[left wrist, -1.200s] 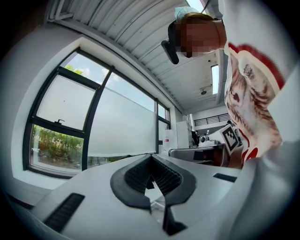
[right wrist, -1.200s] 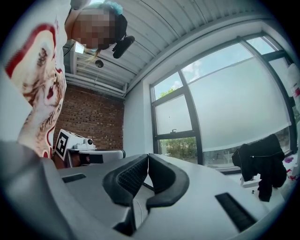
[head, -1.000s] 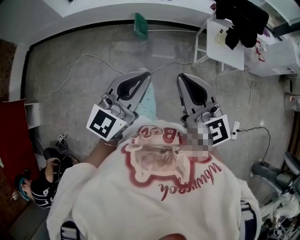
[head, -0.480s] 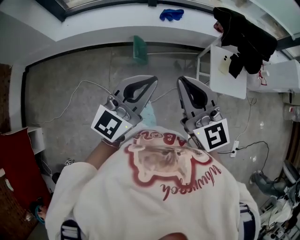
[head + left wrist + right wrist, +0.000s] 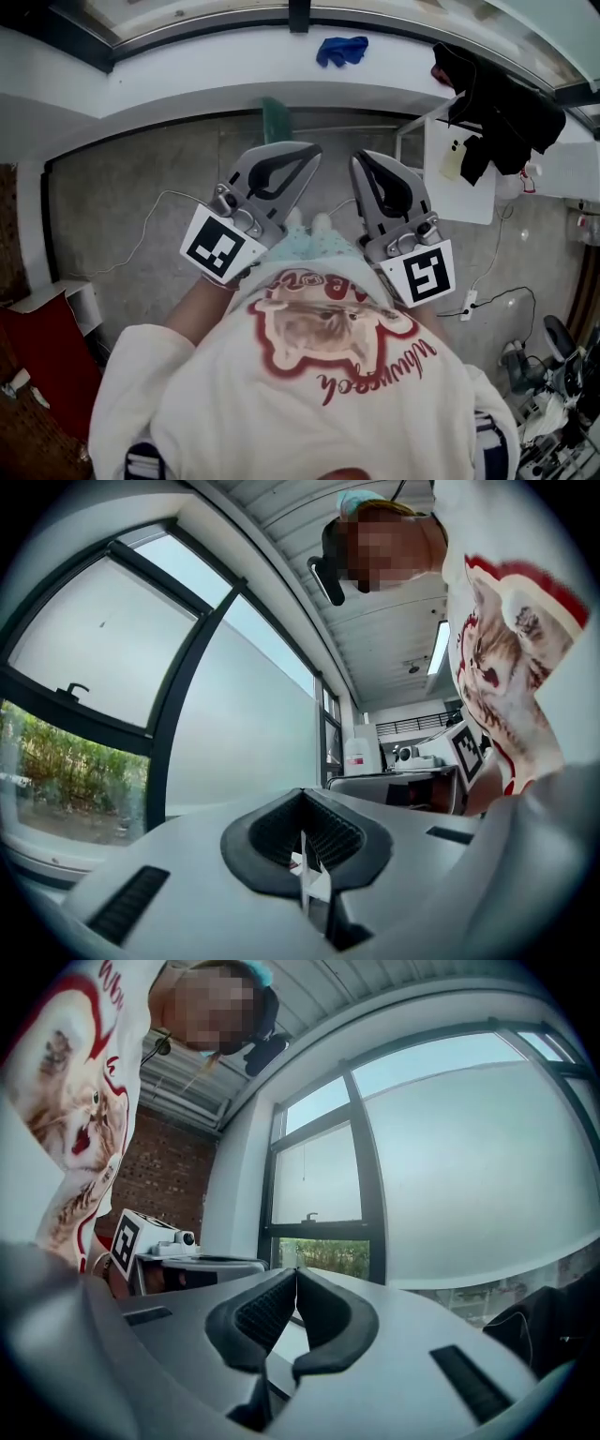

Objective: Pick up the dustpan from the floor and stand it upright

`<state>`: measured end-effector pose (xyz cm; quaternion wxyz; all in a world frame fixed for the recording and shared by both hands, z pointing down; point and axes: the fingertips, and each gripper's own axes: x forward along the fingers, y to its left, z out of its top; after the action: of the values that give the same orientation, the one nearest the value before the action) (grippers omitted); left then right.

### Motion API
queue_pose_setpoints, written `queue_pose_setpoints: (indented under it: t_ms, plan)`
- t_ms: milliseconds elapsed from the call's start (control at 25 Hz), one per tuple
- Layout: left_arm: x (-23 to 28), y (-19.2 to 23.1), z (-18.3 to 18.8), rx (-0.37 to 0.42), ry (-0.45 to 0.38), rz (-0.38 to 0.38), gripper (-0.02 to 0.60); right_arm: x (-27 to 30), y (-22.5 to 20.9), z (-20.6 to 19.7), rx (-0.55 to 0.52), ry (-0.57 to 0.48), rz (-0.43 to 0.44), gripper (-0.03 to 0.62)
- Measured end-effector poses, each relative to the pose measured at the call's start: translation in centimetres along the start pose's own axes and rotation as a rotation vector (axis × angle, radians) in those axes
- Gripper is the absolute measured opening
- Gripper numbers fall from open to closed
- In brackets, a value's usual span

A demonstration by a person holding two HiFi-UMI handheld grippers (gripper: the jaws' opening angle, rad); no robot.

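Left gripper (image 5: 307, 150): jaws shut, nothing btwn.
Right gripper (image 5: 359, 156): jaws shut too, empty.
Dustpan (image 5: 275, 118): green, on floor (image 5: 131, 197) against white wall (image 5: 141, 108) (lower part hidden), ahead of both grippers, neither touching it.

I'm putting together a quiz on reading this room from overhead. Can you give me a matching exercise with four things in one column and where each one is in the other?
Things:
1. dustpan
2. blue cloth
3. black clothes
4. power strip

Places:
a. on the windowsill
b. on the white table
c. on the floor, at the foot of the wall below the sill
d. on the floor at the right, with a cable

Pairs: 1-c, 2-a, 3-b, 4-d
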<state>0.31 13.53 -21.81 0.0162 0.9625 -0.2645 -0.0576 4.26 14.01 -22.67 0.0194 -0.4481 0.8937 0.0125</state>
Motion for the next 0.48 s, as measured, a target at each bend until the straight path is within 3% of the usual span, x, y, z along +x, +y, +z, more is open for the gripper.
queue_pose_setpoints:
  t_ms: [480]
  plan:
    - [3.5,5.5,-2.6,-0.044,0.033,0.075,0.019,4.1,-4.5,-3.7,0.061,0.048,0.041,0.025]
